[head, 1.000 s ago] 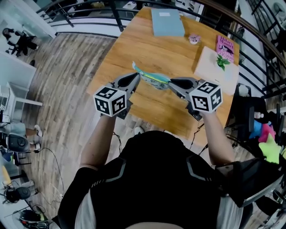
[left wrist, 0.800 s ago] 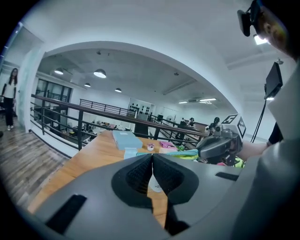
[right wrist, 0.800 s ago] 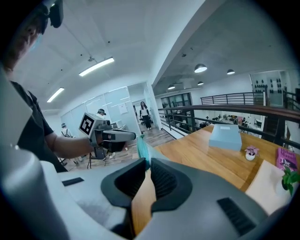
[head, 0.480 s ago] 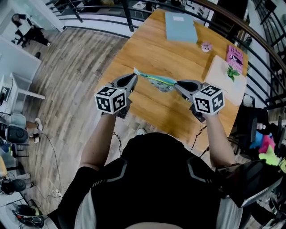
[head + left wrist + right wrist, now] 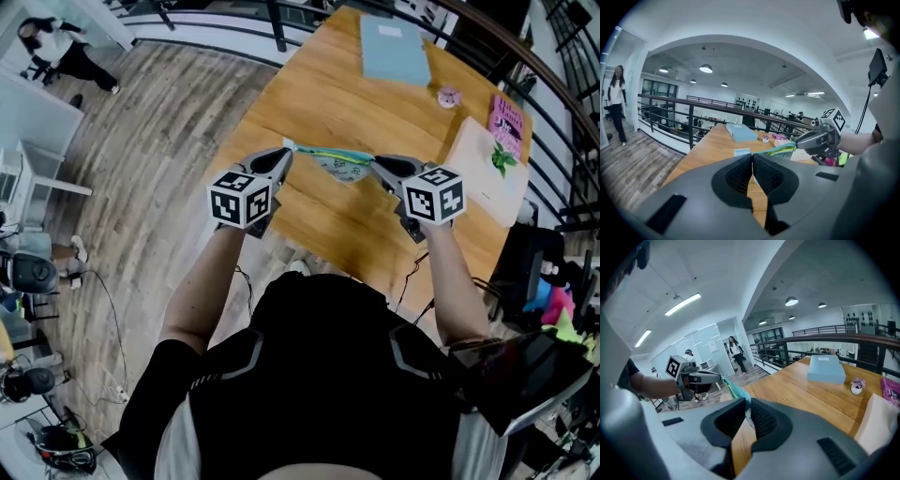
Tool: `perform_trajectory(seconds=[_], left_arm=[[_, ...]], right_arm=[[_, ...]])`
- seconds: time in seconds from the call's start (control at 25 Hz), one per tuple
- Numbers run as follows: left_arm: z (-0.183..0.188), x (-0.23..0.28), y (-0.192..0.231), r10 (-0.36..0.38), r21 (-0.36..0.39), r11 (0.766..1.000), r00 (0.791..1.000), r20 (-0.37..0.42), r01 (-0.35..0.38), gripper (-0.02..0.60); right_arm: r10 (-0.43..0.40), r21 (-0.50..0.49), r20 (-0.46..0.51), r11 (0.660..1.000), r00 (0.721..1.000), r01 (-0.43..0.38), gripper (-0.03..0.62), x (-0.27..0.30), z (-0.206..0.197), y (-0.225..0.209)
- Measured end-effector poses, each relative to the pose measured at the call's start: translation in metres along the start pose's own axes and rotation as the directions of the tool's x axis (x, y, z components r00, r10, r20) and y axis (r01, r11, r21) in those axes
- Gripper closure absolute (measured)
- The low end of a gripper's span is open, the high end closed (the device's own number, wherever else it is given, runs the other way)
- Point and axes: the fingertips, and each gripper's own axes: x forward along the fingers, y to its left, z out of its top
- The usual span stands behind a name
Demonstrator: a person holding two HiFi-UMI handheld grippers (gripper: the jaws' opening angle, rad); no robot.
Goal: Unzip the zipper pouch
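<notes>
Head view is showing the zipper pouch (image 5: pixel 337 165) stretched over the table (image 5: pixel 309 94) between my left gripper (image 5: pixel 285 153) and right gripper (image 5: pixel 376 163). Gripper views alone are showing both clamping its ends, the left apparently on a tab.

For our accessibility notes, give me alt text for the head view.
A person holds a zipper pouch stretched between the left tongs and right tongs, both shut on it, above a wooden table. A light blue box lies at the table's far end.

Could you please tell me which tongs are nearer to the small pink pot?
Right. The right tongs grip the pouch at its end toward the pot; the left tongs grip the opposite end, farther away.
</notes>
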Motion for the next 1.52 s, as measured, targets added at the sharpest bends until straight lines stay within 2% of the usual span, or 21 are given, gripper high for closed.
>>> perform_trajectory(seconds=[0.28,0.56,0.68,0.84,0.96,1.16,1.52], left_arm=[[-0.003,0.029,0.031,0.016,0.011,1.000,0.999,-0.035,-0.015,0.551],[0.006,0.057,0.046,0.013,0.042,0.999,1.000,-0.016,-0.012,0.551],[-0.018,0.069,0.046,0.015,0.066,0.998,0.997,-0.077,-0.010,0.551],[-0.066,0.077,0.043,0.010,0.045,0.999,0.986,-0.166,-0.003,0.549],[-0.099,0.082,0.039,0.004,0.032,0.999,0.973,-0.233,0.004,0.551],[-0.144,0.091,0.030,-0.022,-0.036,0.999,0.945,-0.328,0.010,0.551],[-0.195,0.098,0.022,0.010,-0.015,1.000,0.902,-0.432,-0.018,0.549]], right_arm=[[-0.037,0.025,-0.024,0.999,0.999,0.038,0.546,0.040,0.001,-0.029],[-0.110,0.003,0.008,0.994,0.994,0.110,0.546,0.066,0.008,-0.066],[-0.129,0.020,-0.003,0.991,0.992,0.129,0.546,0.076,-0.010,-0.076],[-0.116,0.042,-0.067,0.992,0.991,0.119,0.546,0.084,-0.055,-0.075],[-0.100,0.078,-0.120,0.991,0.988,0.110,0.546,0.087,-0.087,-0.073],[-0.063,0.163,-0.201,0.982,0.978,0.096,0.546,0.090,-0.137,-0.073],[-0.031,0.198,-0.303,0.976,0.953,0.095,0.545,0.098,-0.182,-0.075]])
